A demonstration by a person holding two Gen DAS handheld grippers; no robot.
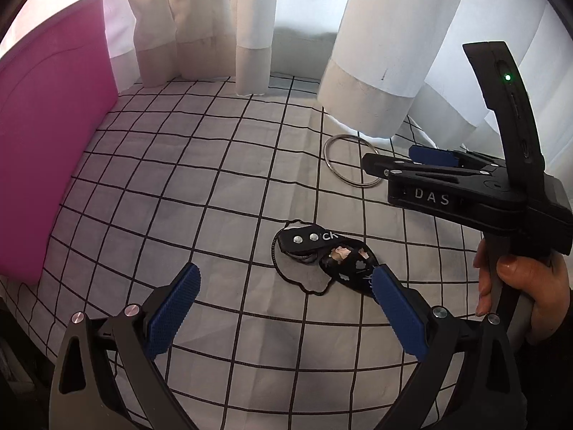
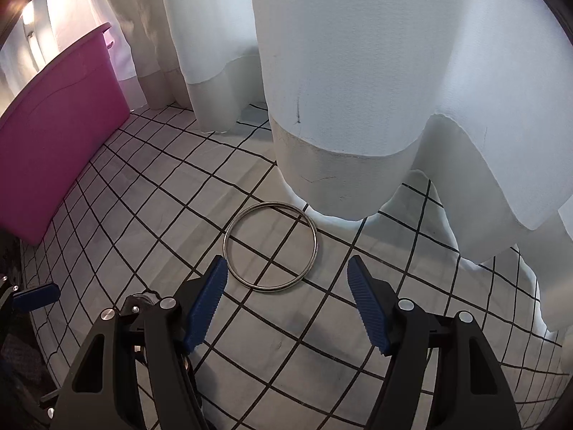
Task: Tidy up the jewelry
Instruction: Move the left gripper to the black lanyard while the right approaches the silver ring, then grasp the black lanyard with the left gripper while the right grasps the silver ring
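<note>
My right gripper, jaws wide and empty, hangs just short of the thin silver metal bangle lying beside the white curtain's hem; stiff, light, slippery, so I'd pinch its near rim.

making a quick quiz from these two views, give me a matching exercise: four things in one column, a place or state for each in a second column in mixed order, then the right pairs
Things
1. thin round silver metal bangle
2. black leather strap piece with two metal studs and a thin black cord
3. tall pink plastic bin
4. right tongs

Places or states
A. standing at the left edge of the checked cloth
B. lying flat by the hem of the white curtain
C. open, nothing between the blue pads
D. lying just ahead of the left tongs

Pairs: 1-B, 2-D, 3-A, 4-C
</note>
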